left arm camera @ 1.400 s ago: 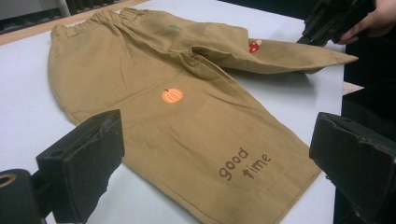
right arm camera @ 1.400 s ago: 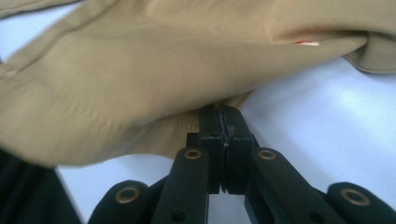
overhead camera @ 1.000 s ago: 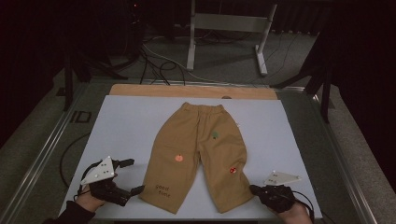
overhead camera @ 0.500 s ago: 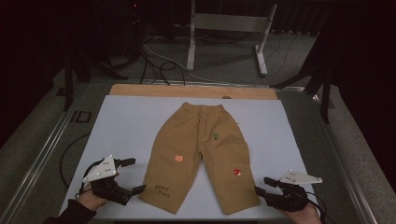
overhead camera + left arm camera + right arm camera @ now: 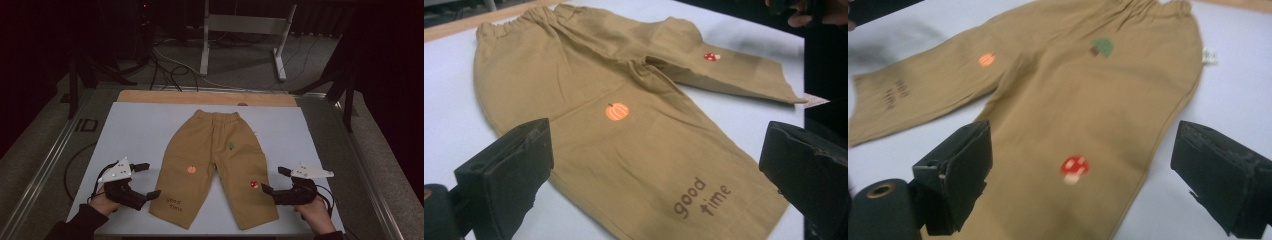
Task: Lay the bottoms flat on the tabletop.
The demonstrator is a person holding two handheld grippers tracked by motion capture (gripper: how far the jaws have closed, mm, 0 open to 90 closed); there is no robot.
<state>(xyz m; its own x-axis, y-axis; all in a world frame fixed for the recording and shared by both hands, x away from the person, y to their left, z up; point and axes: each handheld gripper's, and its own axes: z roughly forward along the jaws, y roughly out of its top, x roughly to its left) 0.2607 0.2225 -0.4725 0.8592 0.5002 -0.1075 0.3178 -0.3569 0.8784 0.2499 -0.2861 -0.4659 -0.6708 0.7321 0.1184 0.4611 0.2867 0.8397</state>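
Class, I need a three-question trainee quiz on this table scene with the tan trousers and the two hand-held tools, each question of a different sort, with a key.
1. True or false: the tan cotton child's trousers lie flat on the white table mat.
2. Which embroidered patch sits nearest the right tool? A) orange pumpkin patch B) red mushroom patch C) green tree patch
3. Fill in: the brown words printed near the hem beside the left tool read "good ____".

Key: 1 true; 2 B; 3 time. Both tools stand open beside the legs, pads off the cloth; the right tool's jaws have just been opening, nothing between them.
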